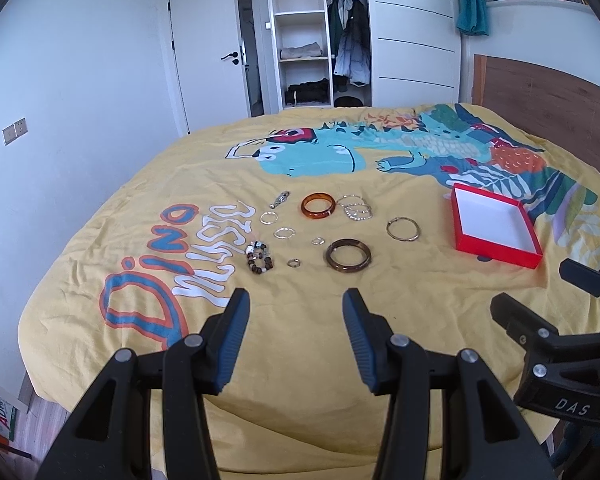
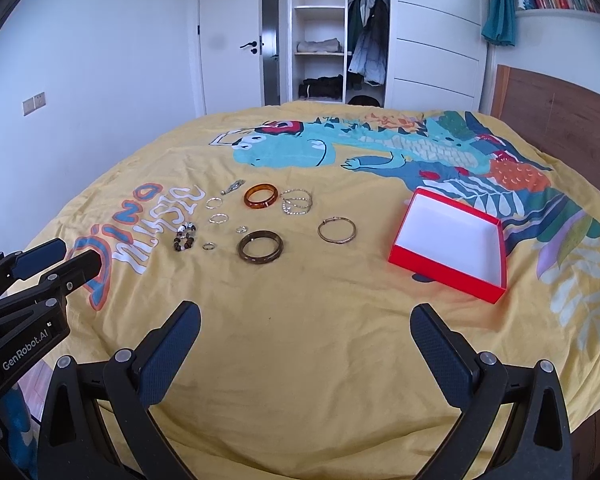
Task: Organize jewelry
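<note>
Both held low over the near edge of the yellow bed cover [image 1: 300,360], left gripper [image 1: 296,312] and right gripper [image 2: 306,320], jaws apart and empty. Farther out, scattered bangles, amber bangle [image 1: 318,206] and dark brown bangle [image 1: 348,255] among them. Well right, open red box [image 2: 448,248].

Bangles, rings and a beaded bracelet [image 1: 260,257] are laid flat, apart, on the yellow bedspread [image 1: 300,360]. At their three o'clock, a red box [image 1: 496,226] is seen open, white-lined.
</note>
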A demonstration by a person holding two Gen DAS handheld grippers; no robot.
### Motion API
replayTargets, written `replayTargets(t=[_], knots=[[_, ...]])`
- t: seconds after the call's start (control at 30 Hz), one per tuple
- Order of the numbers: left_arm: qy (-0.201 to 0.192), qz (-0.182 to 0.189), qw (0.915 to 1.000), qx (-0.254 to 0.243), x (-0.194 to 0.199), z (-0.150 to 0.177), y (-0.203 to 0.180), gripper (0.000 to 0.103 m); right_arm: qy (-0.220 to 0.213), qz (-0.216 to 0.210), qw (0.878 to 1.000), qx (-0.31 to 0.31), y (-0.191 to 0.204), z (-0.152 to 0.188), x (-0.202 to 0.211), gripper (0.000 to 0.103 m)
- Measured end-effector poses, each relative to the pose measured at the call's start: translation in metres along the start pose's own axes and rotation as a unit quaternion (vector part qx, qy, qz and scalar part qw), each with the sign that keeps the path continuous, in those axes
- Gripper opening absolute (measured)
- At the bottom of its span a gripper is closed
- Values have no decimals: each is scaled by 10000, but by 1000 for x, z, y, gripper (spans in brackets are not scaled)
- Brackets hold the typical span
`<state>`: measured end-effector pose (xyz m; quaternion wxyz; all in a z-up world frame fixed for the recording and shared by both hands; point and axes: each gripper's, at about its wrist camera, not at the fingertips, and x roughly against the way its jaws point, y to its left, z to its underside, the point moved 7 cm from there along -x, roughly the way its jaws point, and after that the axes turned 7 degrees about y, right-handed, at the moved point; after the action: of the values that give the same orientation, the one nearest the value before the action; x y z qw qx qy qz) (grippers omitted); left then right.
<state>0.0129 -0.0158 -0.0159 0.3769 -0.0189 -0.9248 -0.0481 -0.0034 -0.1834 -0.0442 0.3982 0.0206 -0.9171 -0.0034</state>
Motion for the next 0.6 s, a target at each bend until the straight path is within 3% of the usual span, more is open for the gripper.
replayTargets(t=[0.6], knots=[[-87, -293, 9994, -143, 2, 0, -1, 46, 3, -479, 9987, -144, 2, 0, -13, 103]])
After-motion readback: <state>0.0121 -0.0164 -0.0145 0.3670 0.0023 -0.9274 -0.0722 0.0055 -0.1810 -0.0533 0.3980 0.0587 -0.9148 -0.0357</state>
